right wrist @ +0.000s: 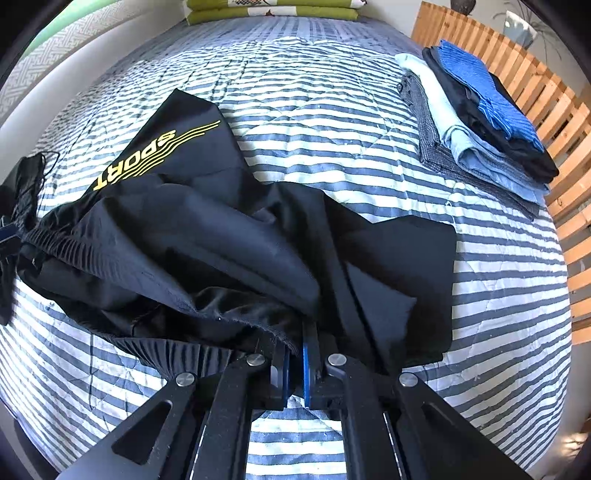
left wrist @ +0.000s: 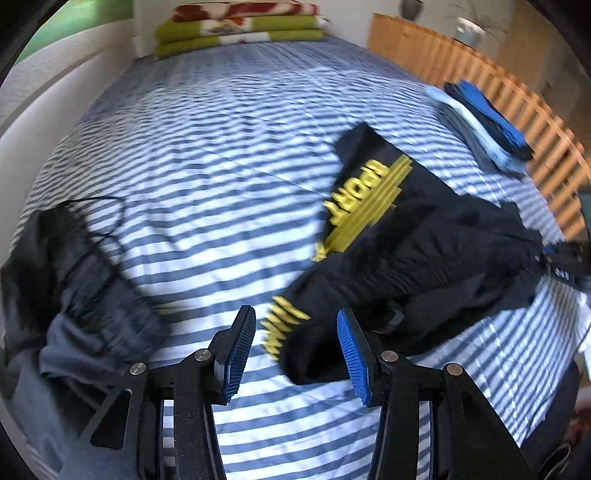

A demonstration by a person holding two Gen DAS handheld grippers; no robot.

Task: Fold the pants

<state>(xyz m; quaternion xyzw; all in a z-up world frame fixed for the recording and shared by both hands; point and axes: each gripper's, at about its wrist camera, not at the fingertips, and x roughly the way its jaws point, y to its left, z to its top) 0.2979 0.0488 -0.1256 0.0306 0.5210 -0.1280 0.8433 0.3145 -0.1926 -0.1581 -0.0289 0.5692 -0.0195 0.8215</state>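
pants: black synthetic pants with yellow "SPORT" print and wavy yellow lines (right wrist: 207, 236), crumpled in a heap on the blue-and-white striped quilted bedspread (right wrist: 332, 122). Right wrist view: heap fills centre, printed leg runs out to 10 o'clock, a flat dark panel lies at 3 o'clock. Left wrist view: same pants (left wrist: 417, 258) sit from centre to 3 o'clock, motion-blurred.
right gripper: (right wrist: 295, 363) blue pads nearly together, clenched on a bunch of the pants fabric at 6 o'clock; gathered elastic waistband just left of the jaws.
left gripper: (left wrist: 295, 349) jaws spread wide, nothing between the blue pads; a cuff end of the pants lies on the bedspread beyond the gap, contact cannot be told.
second garment: dark grey garment with thin black drawstring (left wrist: 77, 280) at 8–9 o'clock in left wrist view, on the bedspread, apart from the pants.
folded stack: pile of folded clothes, blue knit on top of black, pale blue and grey pieces (right wrist: 476, 122), at 2 o'clock near the bed edge.
slats: orange wooden slatted panel (right wrist: 554, 122) just beyond the stack.
far end: folded green, red and white blankets (left wrist: 240, 27) at 12 o'clock.
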